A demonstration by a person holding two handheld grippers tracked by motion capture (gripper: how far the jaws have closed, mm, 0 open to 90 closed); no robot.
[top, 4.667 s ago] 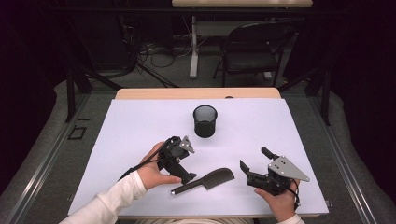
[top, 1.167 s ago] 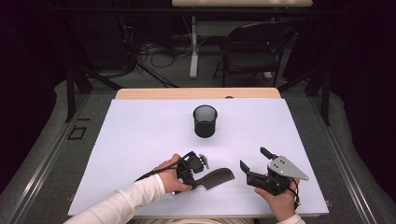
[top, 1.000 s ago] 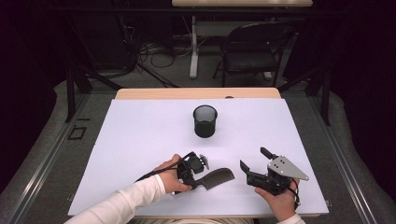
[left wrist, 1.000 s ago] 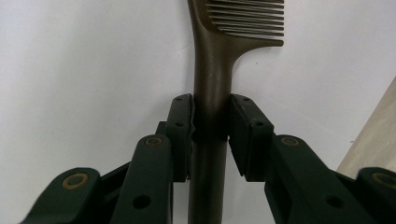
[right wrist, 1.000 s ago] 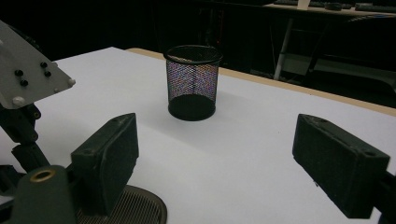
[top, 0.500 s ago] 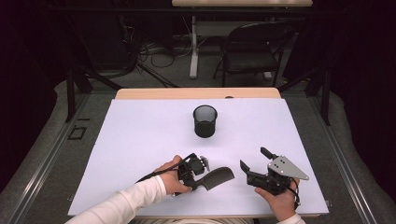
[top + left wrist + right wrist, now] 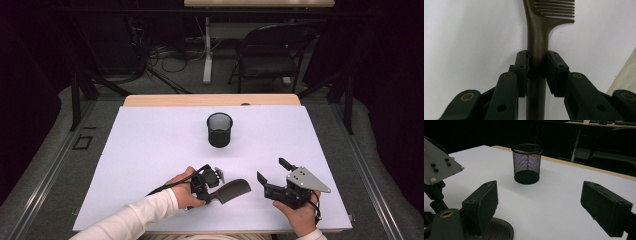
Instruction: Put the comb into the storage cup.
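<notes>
Left gripper view has the left gripper (image 7: 537, 72) clamped across the handle of the dark comb (image 7: 541, 30), which lies near the table's (image 7: 150, 140) front edge. I'd lift level and slowly, since the toothed end hangs well out. Right gripper (image 7: 274, 175) rests spread wide, empty, facing the mesh cup (image 7: 527, 163).

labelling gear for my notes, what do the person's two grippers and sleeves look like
Both are black two-jaw tools with flat rectangular pads and brass-coloured pivot rivets. The left gripper trails a black cable and carries a small grey plate. The right gripper is topped by a larger grey three-cornered plate dotted with dark screws. The left forearm wears a white long sleeve; a white cuff shows at the right wrist.
</notes>
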